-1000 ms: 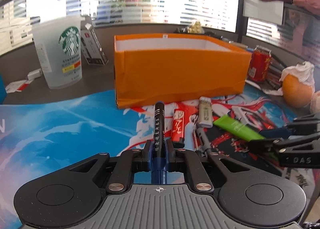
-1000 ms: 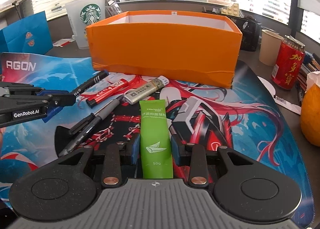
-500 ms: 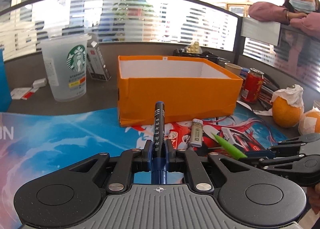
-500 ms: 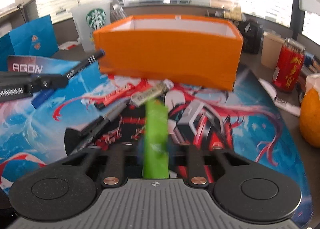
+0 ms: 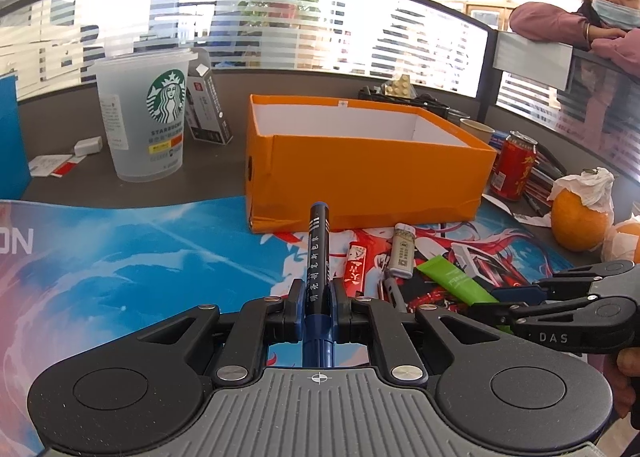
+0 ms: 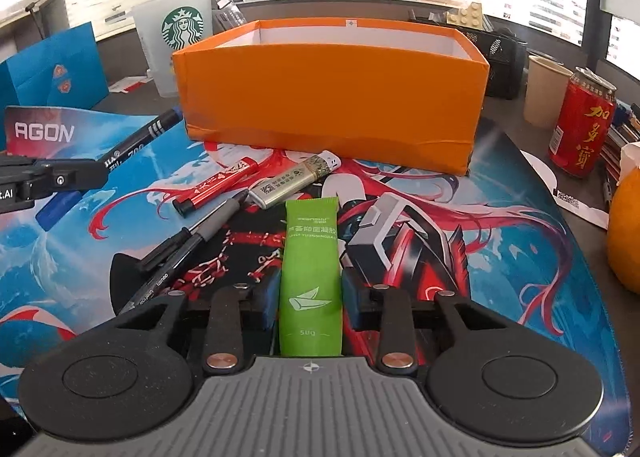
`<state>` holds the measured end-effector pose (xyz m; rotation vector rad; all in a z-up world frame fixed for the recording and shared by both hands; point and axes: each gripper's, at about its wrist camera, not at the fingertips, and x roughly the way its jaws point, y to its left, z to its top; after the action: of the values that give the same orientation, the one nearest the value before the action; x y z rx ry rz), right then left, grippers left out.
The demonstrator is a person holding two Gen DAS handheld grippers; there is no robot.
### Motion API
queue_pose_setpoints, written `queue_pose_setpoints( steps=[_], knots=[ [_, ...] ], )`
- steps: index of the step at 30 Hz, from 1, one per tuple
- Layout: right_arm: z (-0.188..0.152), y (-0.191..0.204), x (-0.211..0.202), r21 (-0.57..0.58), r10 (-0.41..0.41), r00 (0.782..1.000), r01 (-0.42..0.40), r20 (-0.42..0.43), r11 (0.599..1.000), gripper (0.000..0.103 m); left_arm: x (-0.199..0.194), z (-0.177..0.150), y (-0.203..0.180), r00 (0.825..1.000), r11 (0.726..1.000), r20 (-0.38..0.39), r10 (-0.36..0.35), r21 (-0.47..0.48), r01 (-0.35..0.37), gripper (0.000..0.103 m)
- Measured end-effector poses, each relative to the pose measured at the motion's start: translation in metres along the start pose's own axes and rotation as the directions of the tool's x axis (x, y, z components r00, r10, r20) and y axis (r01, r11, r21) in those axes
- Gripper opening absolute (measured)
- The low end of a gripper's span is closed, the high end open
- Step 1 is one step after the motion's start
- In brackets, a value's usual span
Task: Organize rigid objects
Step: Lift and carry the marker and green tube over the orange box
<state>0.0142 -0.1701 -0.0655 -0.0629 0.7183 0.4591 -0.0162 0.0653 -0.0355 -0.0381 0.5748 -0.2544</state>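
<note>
- Gripping a dark blue marker (image 5: 318, 257), the left gripper (image 5: 318, 307) has its jaws closed on the barrel, capped end pointing ahead toward the orange box (image 5: 368, 173); the marker is lifted clear of the printed desk mat (image 5: 132, 257).
- Closed likewise, the right gripper (image 6: 310, 293) pinches a green tube (image 6: 311, 257) at its lower half, the flat crimped end pointing forward over the mat's middle.
- From the right wrist view the left gripper (image 6: 76, 177) shows at the mat's left side with the marker (image 6: 140, 141) angled up toward the box's near left corner.
- Just ahead of the tube, on the mat, lie a grey-green lighter (image 6: 296, 179) and, to its left, a red lighter (image 6: 218, 185), both slanted, neither touching the tube so far as I can tell.
- Left of the tube two black pens (image 6: 188, 245) lie side by side, tips toward the lighters.
- Beyond these the orange box (image 6: 328, 93) stands open-topped at the mat's far edge, its white inner walls showing; its floor is hidden.
- Behind the box's left corner, off the mat, stands a clear Starbucks cup (image 6: 176, 37).
- At the table's right side a red drink can (image 6: 582, 123) stands upright beside a paper cup (image 6: 546, 91), with an orange (image 6: 626, 233) nearer along that edge.
</note>
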Motion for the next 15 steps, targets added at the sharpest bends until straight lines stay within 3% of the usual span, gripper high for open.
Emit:
queue_pose_setpoints(
  steps=[15],
  knots=[
    [0.042,-0.010,-0.042,0.020,0.041,0.989,-0.044,0.143,0.999,0.030,-0.011,0.035,-0.009,0.999,0.999,0.041,-0.027,0.027,0.026,0.010]
  ],
)
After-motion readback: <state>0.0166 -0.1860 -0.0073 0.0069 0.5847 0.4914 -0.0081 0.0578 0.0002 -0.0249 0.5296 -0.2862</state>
